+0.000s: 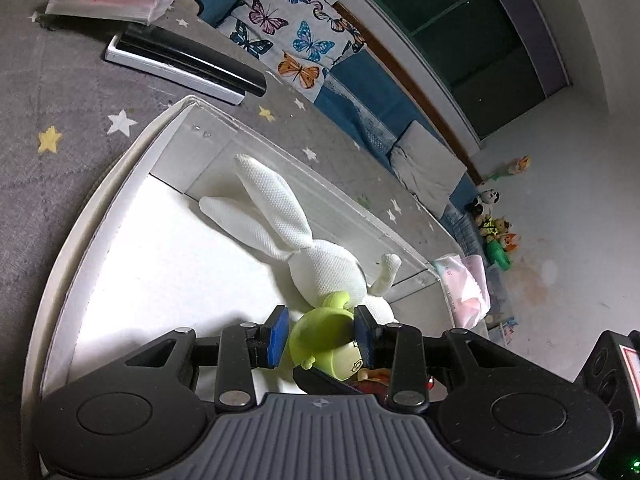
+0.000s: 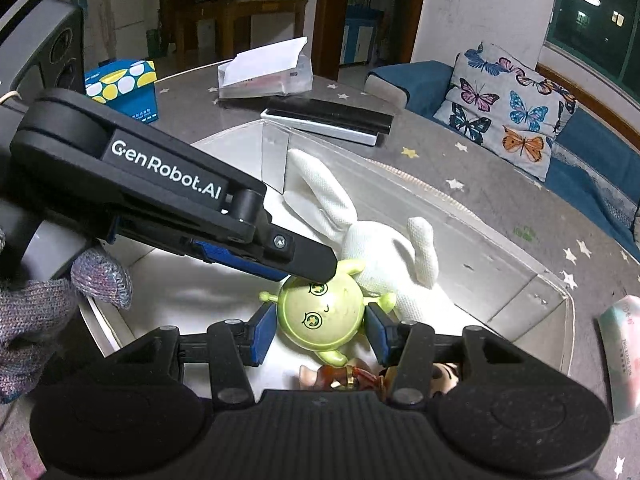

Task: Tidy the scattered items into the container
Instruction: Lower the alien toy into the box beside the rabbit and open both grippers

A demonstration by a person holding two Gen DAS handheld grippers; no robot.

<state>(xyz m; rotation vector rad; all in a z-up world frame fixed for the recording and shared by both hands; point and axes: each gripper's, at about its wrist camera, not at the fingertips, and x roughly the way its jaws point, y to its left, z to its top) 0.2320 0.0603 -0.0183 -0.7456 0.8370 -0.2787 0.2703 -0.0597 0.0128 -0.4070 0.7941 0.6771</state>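
A round green toy (image 2: 320, 312) with a drawn face hangs low inside the clear container (image 2: 500, 240). My right gripper (image 2: 320, 332) is shut on its sides with both blue pads pressing. From the left, my left gripper (image 2: 320, 270) reaches in over the toy's top. In the left wrist view the green toy (image 1: 320, 328) sits between the pads of my left gripper (image 1: 320, 336), which is shut on it too. A white plush rabbit (image 2: 384, 252) lies on the container's white floor just behind the toy. A small brown and red figurine (image 2: 344, 376) lies under my right gripper, partly hidden.
The container (image 1: 120, 184) stands on a grey star-patterned cloth. Behind it are a black and white box (image 2: 328, 120), a tissue pack (image 2: 264, 76) and a blue dotted box (image 2: 124, 88). A pink tissue pack (image 2: 620, 352) lies at the right. A butterfly pillow (image 2: 508, 108) rests on a blue sofa.
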